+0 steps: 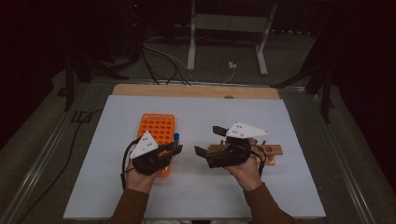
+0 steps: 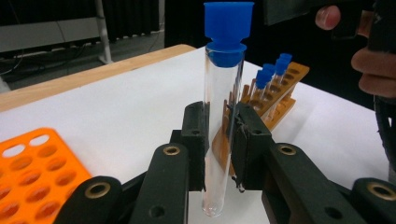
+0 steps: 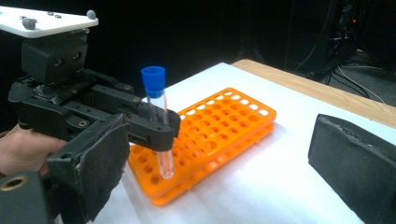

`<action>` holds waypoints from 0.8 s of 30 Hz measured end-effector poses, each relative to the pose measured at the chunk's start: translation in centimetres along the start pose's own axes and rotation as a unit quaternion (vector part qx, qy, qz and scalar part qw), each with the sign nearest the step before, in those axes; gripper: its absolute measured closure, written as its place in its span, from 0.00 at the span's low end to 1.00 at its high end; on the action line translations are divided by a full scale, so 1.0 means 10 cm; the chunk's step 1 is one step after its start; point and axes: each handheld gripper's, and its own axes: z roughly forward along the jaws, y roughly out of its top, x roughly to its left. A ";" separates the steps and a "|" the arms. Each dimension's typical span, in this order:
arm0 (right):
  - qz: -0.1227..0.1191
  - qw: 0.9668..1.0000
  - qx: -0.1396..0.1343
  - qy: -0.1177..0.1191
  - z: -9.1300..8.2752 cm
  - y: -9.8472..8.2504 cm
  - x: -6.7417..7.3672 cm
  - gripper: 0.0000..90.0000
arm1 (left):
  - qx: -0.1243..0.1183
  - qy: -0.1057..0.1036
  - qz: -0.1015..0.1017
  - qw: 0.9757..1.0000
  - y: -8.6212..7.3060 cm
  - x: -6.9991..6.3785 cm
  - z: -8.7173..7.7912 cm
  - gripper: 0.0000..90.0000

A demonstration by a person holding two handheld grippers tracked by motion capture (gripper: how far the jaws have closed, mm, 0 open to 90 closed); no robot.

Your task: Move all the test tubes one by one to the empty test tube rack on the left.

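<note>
Left gripper (image 1: 176, 148) is clamped on a clear glass test tube with a blue stopper (image 2: 223, 116), both black pads pressed against the tube's sides about midway down. Tube stands upright, stopper up, rounded bottom hanging free below the jaws. In the high view the blue stopper sits just off the right edge of the orange plastic tube rack with round holes (image 1: 156, 127), near the rack's front half. In the right gripper view the tube's bottom hangs in front of the orange rack's near corner; can't tell whether it touches the rack or is in a hole. Orange rack lies flat on the white table sheet (image 1: 116, 186), left of centre, its holes empty as far as visible. Right gripper (image 1: 208, 141) is released, jaws spread wide with nothing between them; in its own view the two black pads sit far apart at the frame edges. It hovers just in front of the wooden tube rack (image 1: 272, 150) at the right of the sheet. In the left gripper view that wooden rack carries several more blue-stoppered tubes (image 2: 273, 70) in a row. The grippers are near each other, not touching.
</note>
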 end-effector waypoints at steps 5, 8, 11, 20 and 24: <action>-0.004 1.000 0.010 -0.006 0.01 -0.04 -0.01 0.05 | -0.006 0.008 -0.010 1.000 -0.08 0.07 -0.08 0.86; -0.004 1.000 0.013 -0.008 0.01 -0.07 -0.02 0.05 | -0.004 0.013 -0.013 1.000 -0.14 0.11 -0.12 0.86; -0.001 1.000 0.011 -0.007 0.00 -0.08 -0.03 0.05 | 0.000 0.021 -0.009 1.000 -0.19 0.14 -0.15 0.86; -0.006 1.000 0.012 -0.004 0.00 -0.08 0.01 0.06 | 0.013 0.037 -0.014 0.999 -0.40 0.16 -0.19 0.86; -0.007 1.000 0.012 -0.001 0.01 -0.09 0.03 0.06 | 0.015 0.040 -0.020 0.999 -0.46 0.17 -0.19 0.86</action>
